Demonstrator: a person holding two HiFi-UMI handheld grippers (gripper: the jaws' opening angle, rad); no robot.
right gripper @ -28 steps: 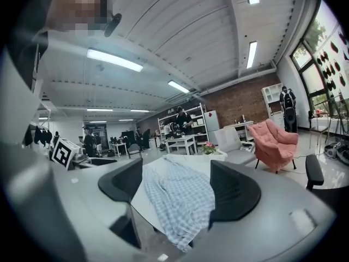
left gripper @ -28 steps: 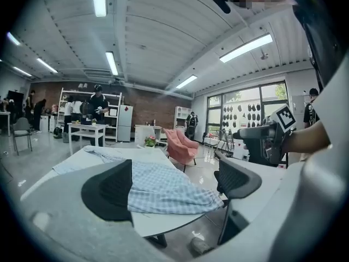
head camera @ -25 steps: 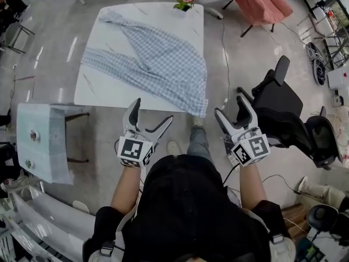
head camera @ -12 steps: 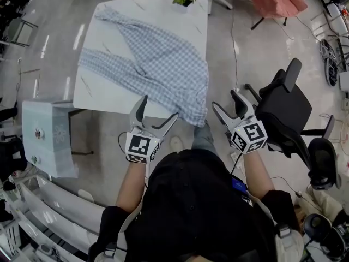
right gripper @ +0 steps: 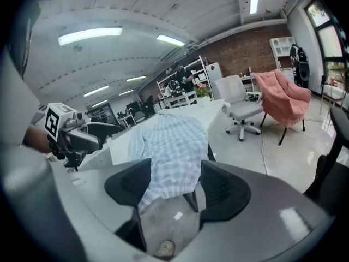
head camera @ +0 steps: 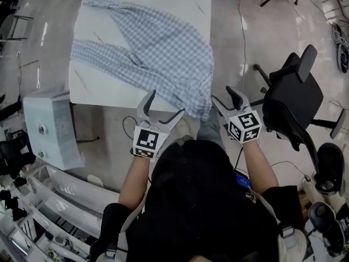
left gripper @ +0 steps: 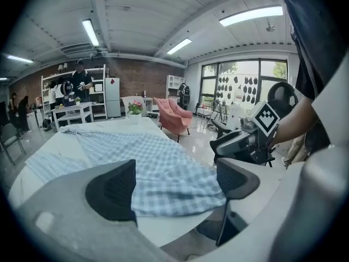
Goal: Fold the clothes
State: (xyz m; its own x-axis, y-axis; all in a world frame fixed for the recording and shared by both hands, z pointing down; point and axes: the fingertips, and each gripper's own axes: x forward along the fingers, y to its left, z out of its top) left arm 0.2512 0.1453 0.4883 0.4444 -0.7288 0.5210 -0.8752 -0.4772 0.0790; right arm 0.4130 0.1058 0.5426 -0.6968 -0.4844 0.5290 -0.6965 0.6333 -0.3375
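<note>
1. The checked shirt (head camera: 158, 48) lies spread and unfolded on the white surface (head camera: 188, 4) in the upper half of the head view. Its lower hem droops over the near right corner.
2. Compared with a second ago, both grippers have dropped closer to the near edge of the surface, which now fills more of the frame's top.
3. The left gripper (head camera: 166, 103) sits at lower centre-left, just short of the edge. Its jaws are spread wide and have just been closing a touch. Nothing is between them; the shirt lies beyond.
4. The right gripper (head camera: 223, 95), beside the hanging hem, has just been narrowing its jaws. They are still apart and empty.
5. Judgement: this is the approach for a first grasp on the hem, and no fold has been made yet.
</note>
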